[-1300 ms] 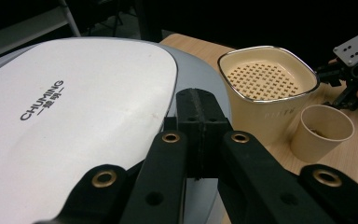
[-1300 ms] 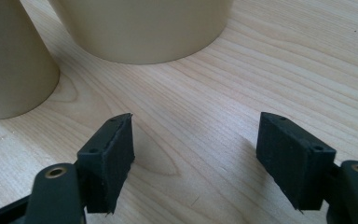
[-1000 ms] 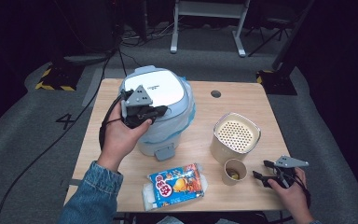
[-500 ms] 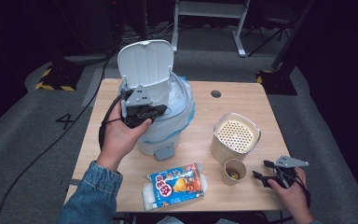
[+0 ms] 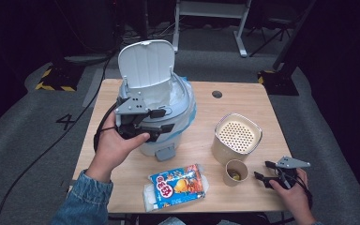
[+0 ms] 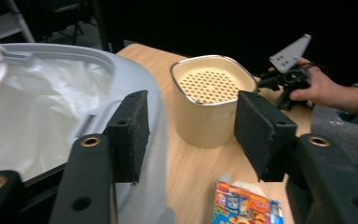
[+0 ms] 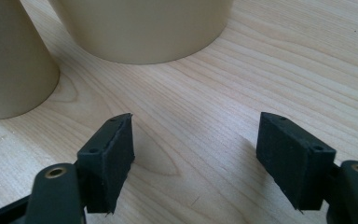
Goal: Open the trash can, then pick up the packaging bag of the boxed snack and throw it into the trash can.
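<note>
High view: a pale blue bin (image 5: 178,112) stands on the left half of the wooden worktop (image 5: 243,108), its lid (image 5: 146,63) upright and the white liner (image 5: 166,96) exposed. The left tongs (image 5: 161,121) sit at the bin's front rim; their jaws have just been opening, and in the left gripper view they stand apart with one pad (image 6: 133,135) against the rim's outside and nothing clamped between them. So the lid-opening step looks finished, and the work now turns to filling the bin.

The candidates lie in front: a colourful snack packet (image 5: 178,185) near the worktop's front edge, a small paper cup (image 5: 235,172) with something yellowish inside, and just behind it a cream container with a perforated top (image 5: 238,137). The right tongs (image 5: 262,177) rest low beside the cup, jaws parted and empty over bare wood, as the right gripper view confirms.

Likely next, one pair of tongs must close on an item, probably the cup or packet, lift it clear and carry it over the open rim without knocking the lid down.
</note>
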The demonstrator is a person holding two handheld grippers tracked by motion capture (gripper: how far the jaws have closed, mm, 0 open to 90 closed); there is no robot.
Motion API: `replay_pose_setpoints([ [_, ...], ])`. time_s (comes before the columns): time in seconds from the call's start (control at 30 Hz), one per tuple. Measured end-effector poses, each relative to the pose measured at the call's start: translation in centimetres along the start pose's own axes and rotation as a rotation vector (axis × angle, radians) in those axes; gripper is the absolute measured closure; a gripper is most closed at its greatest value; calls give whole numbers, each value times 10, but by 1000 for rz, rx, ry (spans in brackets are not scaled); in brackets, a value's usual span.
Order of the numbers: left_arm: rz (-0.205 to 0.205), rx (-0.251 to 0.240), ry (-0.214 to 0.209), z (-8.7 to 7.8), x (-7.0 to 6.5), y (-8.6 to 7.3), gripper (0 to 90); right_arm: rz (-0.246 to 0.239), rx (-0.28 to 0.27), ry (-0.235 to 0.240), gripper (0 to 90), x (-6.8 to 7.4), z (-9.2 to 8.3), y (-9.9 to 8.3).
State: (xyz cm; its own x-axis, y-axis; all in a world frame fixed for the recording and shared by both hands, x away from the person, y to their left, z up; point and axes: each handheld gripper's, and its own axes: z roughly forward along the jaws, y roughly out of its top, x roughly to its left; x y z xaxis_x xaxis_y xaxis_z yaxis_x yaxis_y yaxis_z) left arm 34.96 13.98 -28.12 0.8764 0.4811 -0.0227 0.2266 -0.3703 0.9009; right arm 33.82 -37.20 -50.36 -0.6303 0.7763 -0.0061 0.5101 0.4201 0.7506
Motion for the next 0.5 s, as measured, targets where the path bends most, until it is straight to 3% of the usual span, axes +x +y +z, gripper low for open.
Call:
replay_pose_setpoints([
  [0.2,14,3,-23,4,-12,-14,341,0,0,1,277,0,0,0],
  [0.43,-8,49,-49,17,-21,-41,326,0,0,1,277,0,0,0],
  [0.5,-11,77,-39,23,-22,-50,320,0,0,1,277,0,0,0],
])
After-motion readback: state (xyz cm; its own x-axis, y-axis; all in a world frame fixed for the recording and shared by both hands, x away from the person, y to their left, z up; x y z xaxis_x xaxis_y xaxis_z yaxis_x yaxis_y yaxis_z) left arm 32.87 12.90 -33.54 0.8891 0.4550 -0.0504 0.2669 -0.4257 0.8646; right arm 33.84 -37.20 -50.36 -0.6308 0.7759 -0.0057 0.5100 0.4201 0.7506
